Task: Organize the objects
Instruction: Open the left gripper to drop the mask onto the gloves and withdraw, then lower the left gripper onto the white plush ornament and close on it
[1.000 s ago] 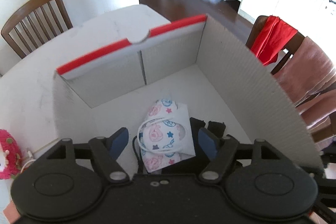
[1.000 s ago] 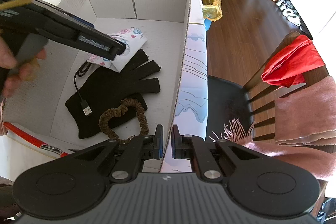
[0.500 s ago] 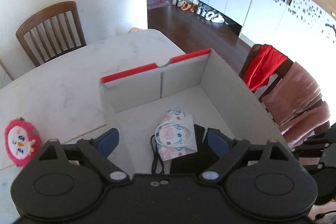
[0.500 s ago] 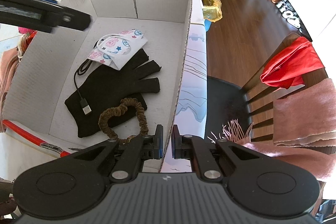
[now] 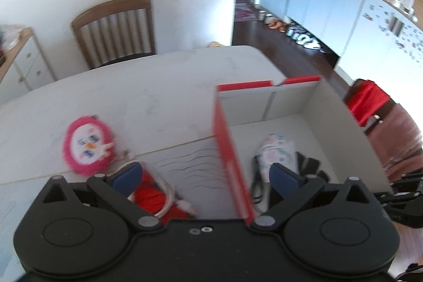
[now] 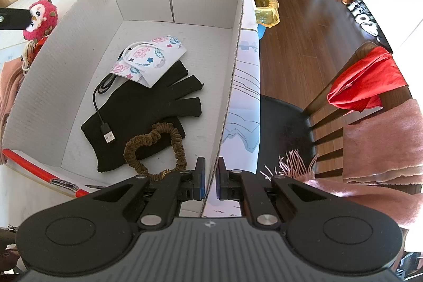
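A white cardboard box [image 6: 232,57] with red edges stands on the white table [image 5: 148,97]. Inside it lie a patterned face mask [image 6: 150,57], a black glove [image 6: 148,107], a black USB cable [image 6: 105,131] and a brown scrunchie [image 6: 156,147]. My right gripper [image 6: 210,176] is shut on the box's right wall near its front corner. My left gripper [image 5: 205,173] hovers over the box's left wall [image 5: 227,149], its jaws opening wide with nothing gripped. A pink plush toy [image 5: 88,144] and a red item with a white cord [image 5: 153,197] lie on the table left of the box.
A wooden chair [image 5: 116,31] stands at the far side of the table. On the right, a chair [image 6: 330,102] carries a red cloth [image 6: 364,78] and a pink fringed scarf [image 6: 378,139]. A yellow bag [image 6: 264,4] sits on the floor beyond the box.
My left gripper has lifted out of the box and swung left over its wall, with the jaws spreading wider. The mask stays lying in the box. The right gripper has not moved.
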The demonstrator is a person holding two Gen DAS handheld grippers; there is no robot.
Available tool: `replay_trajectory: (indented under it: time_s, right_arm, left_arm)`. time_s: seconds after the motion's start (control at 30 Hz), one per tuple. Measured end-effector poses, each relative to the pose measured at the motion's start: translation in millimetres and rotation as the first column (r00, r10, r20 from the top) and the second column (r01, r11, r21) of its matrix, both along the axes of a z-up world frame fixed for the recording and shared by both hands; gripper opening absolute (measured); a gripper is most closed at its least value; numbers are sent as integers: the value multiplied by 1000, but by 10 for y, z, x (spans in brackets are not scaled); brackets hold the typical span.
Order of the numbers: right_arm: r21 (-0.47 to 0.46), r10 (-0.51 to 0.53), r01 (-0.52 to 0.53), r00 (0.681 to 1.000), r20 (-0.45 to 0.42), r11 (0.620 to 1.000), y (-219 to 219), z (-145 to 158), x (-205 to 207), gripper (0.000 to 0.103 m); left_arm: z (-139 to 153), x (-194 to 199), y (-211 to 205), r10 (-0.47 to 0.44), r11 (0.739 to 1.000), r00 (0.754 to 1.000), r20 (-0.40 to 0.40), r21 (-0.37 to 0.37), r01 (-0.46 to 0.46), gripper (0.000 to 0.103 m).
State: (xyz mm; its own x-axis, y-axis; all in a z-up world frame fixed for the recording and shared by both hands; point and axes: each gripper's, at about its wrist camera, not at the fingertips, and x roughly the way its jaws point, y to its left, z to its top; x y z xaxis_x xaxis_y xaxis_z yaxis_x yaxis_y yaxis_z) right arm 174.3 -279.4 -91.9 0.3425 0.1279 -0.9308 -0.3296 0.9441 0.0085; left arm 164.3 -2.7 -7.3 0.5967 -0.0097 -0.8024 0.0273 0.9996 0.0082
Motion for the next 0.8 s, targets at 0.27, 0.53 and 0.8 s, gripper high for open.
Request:
replay_trajectory:
  time_s: [0.27,0.53,0.8]
  right_arm:
    - [-5,3,-3,1000,-1,1000,0,5,1,7]
    - [-11,2,-3,1000,-4,1000,4,-2,-4,7]
    - [-13,1,-1,1000,-11,1000,8,-14,-7,7]
  left_arm:
    - [-105,-108,506,143,990,990,-19,3,-143,102]
    - [-363,-101,847,231,973,971,-57,13,-231,102]
    - [-636,-34,1058,287,958,955,-77,22,-286,101]
